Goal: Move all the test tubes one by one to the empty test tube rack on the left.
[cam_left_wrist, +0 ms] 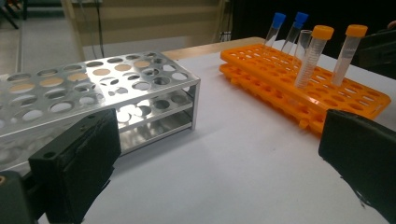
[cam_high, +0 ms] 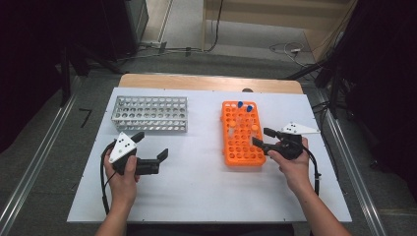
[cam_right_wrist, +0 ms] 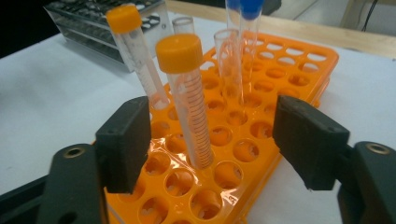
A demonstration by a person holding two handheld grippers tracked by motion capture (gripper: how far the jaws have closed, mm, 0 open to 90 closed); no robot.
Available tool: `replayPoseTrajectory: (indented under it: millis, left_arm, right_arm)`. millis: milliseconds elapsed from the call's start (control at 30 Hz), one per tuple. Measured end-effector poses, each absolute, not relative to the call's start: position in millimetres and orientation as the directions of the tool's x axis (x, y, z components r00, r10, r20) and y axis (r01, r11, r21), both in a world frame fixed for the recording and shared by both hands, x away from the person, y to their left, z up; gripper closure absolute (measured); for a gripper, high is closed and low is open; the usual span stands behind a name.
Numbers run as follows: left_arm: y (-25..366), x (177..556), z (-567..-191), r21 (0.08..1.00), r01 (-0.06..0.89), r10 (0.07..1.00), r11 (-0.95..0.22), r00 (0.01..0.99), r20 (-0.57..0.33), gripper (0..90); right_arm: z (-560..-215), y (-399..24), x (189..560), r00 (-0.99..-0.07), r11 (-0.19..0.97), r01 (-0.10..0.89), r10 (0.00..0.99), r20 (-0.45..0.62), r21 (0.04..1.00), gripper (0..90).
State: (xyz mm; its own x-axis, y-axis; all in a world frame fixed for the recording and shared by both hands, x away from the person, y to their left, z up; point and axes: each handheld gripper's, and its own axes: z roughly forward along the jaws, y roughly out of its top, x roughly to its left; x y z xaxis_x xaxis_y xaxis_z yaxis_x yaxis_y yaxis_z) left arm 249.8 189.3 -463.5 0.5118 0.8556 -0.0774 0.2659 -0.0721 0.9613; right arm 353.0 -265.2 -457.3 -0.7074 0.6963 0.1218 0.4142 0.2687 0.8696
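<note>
Nothing has left the orange rack (cam_high: 242, 142) at centre right yet — the right gripper (cam_right_wrist: 212, 140), jaws apart and not yet pressing, brackets the near orange-capped tube (cam_right_wrist: 189, 98) standing in it, while the left gripper (cam_high: 151, 150) waits open at lower left beside the empty metal rack (cam_high: 150, 114).

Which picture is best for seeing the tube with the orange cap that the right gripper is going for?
The right gripper view: the nearest orange-capped tube stands big and sharp in the orange rack, between the open jaws. The left gripper view shows it smaller, side-on. The high view shows just a tiny orange cap.
</note>
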Motion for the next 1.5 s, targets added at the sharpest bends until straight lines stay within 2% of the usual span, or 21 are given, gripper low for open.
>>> replayPoseTrajectory:
  millis: [67,100,267,367,467,633,800,1033,1233,1500]
  left_arm:
    - [185,254,-463,0.96,0.267,0.849,-0.084,0.523,-0.072,0.0]
    - [183,257,-462,0.96,0.268,0.846,-0.081,0.527,-0.076,0.0]
    - [172,267,-456,0.963,0.256,0.831,-0.079,0.551,-0.078,0.0]
    - [161,274,-453,0.964,0.249,0.817,-0.087,0.571,-0.074,0.0]
    - [153,279,-451,0.964,0.247,0.811,-0.093,0.58,-0.07,0.0]
    - [145,289,-447,0.966,0.243,0.796,-0.082,0.599,-0.083,0.0]
    - [138,297,-447,0.969,0.233,0.788,-0.083,0.611,-0.079,0.0]
    - [129,299,-452,0.965,0.242,0.747,-0.097,0.659,-0.09,0.0]
    - [127,294,-447,0.964,0.246,0.722,-0.096,0.684,-0.103,0.0]
    - [111,288,-436,0.95,0.298,0.652,-0.098,0.74,-0.165,2.0]
  right_arm:
    - [-459,-264,354,-0.704,0.267,0.426,0.698,0.131,0.865,35.1]
    - [-461,-264,355,-0.694,0.258,0.436,0.707,0.139,0.862,42.3]
    - [-465,-262,356,-0.694,0.255,0.445,0.704,0.151,0.858,50.1]
    - [-469,-254,355,-0.728,0.306,0.435,0.673,0.13,0.847,56.8]
    - [-473,-250,356,-0.723,0.343,0.443,0.683,0.104,0.828,62.0]
    - [-475,-252,359,-0.722,0.355,0.435,0.687,0.085,0.828,64.5]
    - [-478,-250,355,-0.733,0.358,0.413,0.676,0.072,0.838,71.7]
    - [-475,-254,353,-0.731,0.336,0.392,0.679,0.069,0.856,73.0]
    - [-452,-262,340,-0.72,0.286,0.346,0.692,0.058,0.894,73.1]
    - [-439,-245,317,-0.786,0.309,0.316,0.614,0.066,0.897,73.1]
